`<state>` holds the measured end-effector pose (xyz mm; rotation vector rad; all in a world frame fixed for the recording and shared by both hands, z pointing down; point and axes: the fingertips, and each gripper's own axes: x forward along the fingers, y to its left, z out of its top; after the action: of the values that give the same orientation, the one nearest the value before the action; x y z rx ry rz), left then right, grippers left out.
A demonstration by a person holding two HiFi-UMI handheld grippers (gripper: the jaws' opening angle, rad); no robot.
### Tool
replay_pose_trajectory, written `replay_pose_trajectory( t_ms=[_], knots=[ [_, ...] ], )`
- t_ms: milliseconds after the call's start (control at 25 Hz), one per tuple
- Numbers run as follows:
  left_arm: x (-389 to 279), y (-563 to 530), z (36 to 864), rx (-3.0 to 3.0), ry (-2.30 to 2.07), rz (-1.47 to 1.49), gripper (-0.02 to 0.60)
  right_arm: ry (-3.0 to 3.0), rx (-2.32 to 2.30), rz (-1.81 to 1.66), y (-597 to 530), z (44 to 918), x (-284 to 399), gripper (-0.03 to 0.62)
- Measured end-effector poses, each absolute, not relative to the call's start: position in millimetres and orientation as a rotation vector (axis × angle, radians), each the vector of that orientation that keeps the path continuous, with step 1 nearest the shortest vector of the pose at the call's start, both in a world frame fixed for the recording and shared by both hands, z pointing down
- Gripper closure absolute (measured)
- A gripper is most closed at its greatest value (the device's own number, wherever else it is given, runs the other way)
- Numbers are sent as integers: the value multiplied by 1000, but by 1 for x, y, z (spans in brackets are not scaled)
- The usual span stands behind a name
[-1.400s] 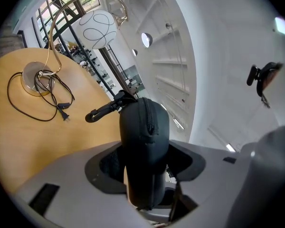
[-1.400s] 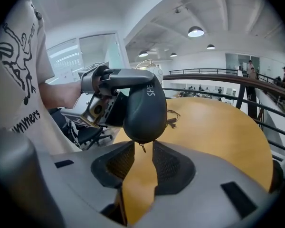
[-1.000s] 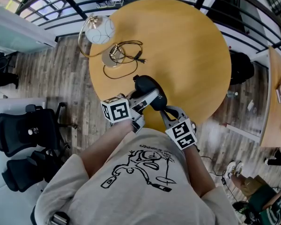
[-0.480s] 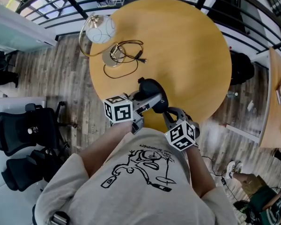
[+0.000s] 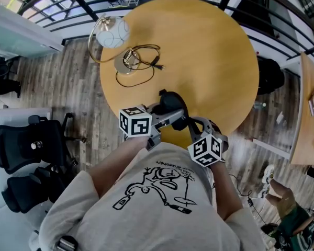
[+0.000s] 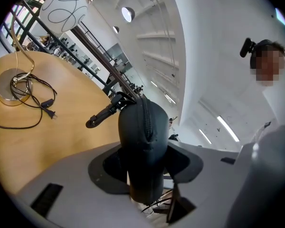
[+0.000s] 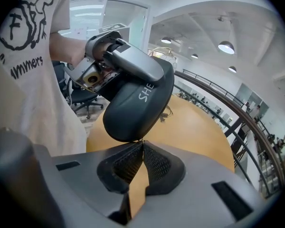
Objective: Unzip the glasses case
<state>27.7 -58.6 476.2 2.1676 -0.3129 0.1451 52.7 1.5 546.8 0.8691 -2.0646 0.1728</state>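
Glasses case (image 5: 170, 103), black and oval, was off the table, hanging over the near edge of the round wooden table (image 5: 214, 46), right in front of the person's printed T-shirt (image 5: 157, 203). Zipper (image 6: 145, 115) ran up the case's middle seam in the left gripper view and looked closed there. Left gripper (image 6: 143, 167) grasped the case across its body, pads on both sides, and its jaws had just been closing on it. Right gripper (image 7: 141, 145) came in from below, jaws clenched flat together, tips touching the case's lower rim. We couldn't tell whether a zipper pull was pinched between them, too small. White lettering showed on the case's side in the right gripper view. Further out on the table we saw a lamp (image 5: 111, 34) with a white globe and its black cable (image 5: 141, 64) looped beside the base, well apart from the case. Black office chairs (image 5: 26, 145) stood on the wood floor at the left.
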Motion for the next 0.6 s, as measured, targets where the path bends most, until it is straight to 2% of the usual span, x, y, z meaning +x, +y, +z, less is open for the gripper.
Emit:
replay_pose_trajectory(
  t_ms=[600],
  knots=[
    [32, -48, 484, 2183, -244, 232, 377, -1996, 819, -19, -2, 544, 56, 571]
  ],
)
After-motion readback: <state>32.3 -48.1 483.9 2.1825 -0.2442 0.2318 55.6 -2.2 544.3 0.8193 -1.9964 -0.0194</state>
